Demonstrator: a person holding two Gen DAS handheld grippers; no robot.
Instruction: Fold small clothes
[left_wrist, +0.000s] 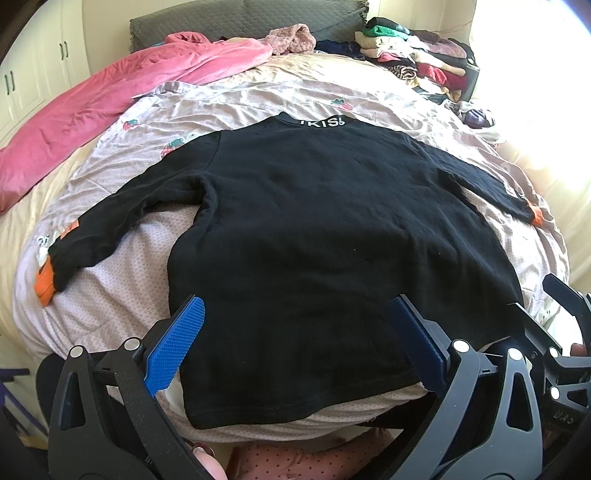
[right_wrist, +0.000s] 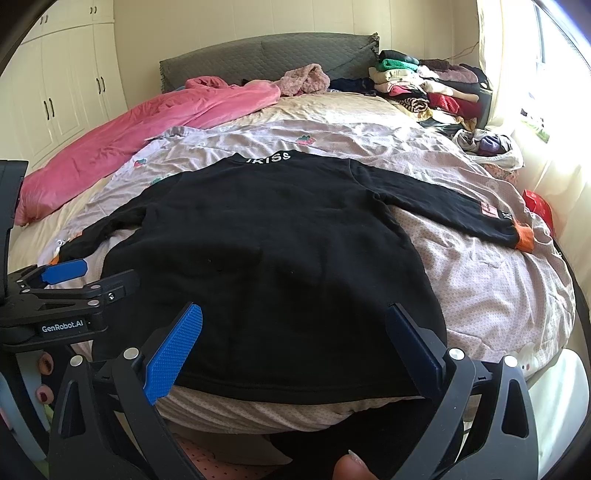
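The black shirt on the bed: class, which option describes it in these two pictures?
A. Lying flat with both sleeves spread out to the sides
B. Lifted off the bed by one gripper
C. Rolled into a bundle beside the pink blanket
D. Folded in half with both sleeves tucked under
A: the black shirt lies flat on the bed, each orange-cuffed sleeve stretched sideways, and both the left gripper and right gripper are open, holding nothing.
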